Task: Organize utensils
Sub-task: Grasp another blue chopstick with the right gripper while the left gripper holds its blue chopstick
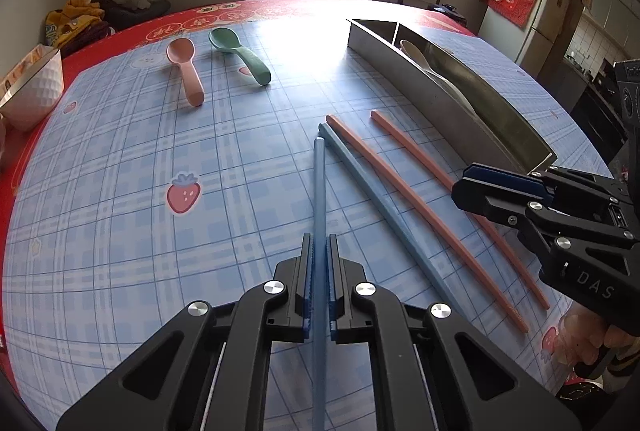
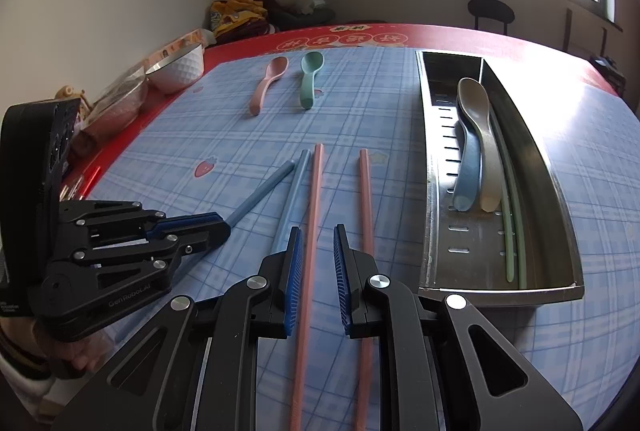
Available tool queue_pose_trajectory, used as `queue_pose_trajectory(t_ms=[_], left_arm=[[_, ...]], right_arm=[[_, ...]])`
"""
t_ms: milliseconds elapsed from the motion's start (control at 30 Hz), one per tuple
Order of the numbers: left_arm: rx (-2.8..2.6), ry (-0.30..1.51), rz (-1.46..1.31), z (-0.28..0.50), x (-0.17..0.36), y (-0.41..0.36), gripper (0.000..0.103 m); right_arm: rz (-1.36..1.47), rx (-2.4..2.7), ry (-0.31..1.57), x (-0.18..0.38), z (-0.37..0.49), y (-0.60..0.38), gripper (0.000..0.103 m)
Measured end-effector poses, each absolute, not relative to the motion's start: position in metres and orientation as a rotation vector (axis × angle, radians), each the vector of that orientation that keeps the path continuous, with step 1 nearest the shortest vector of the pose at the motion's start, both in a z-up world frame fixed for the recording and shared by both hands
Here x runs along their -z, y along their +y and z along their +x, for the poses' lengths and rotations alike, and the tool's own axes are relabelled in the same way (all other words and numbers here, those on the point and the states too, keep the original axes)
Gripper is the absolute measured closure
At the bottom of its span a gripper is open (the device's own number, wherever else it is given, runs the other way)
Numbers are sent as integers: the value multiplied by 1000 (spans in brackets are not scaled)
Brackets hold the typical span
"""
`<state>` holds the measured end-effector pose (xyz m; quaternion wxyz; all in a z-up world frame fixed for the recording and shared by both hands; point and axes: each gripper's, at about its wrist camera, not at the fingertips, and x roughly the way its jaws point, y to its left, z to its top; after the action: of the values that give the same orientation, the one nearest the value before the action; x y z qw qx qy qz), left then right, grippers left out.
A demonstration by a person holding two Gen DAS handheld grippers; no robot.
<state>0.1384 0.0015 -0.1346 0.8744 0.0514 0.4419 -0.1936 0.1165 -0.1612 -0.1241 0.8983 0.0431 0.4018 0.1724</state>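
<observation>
On the plaid table (image 1: 120, 251), left claw (image 1: 319, 255) clamps a blue chopstick (image 1: 319, 191) — right claw (image 2: 316, 243), apart, straddles a pink chopstick (image 2: 314, 211).

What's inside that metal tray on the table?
In the metal tray: a blue spoon and a grey spoon in the wider section, green chopsticks in the narrow one. The floor under the spoons is hidden.

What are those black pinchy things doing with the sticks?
A person is tidying utensils. The left gripper is pinching one blue chopstick. The right gripper is open around a pink chopstick on the table. The metal tray already holds two spoons; a pink spoon and green spoon wait outside.
</observation>
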Motion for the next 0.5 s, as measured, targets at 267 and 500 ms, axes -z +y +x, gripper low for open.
queue_pose_trajectory(t_ms=[267, 500], left_arm=[[379, 875, 18, 137, 119, 27, 97], [288, 812, -2, 134, 109, 59, 97]], right_arm=[[79, -359, 842, 126, 120, -158, 86], [48, -362, 855, 126, 124, -146, 86]])
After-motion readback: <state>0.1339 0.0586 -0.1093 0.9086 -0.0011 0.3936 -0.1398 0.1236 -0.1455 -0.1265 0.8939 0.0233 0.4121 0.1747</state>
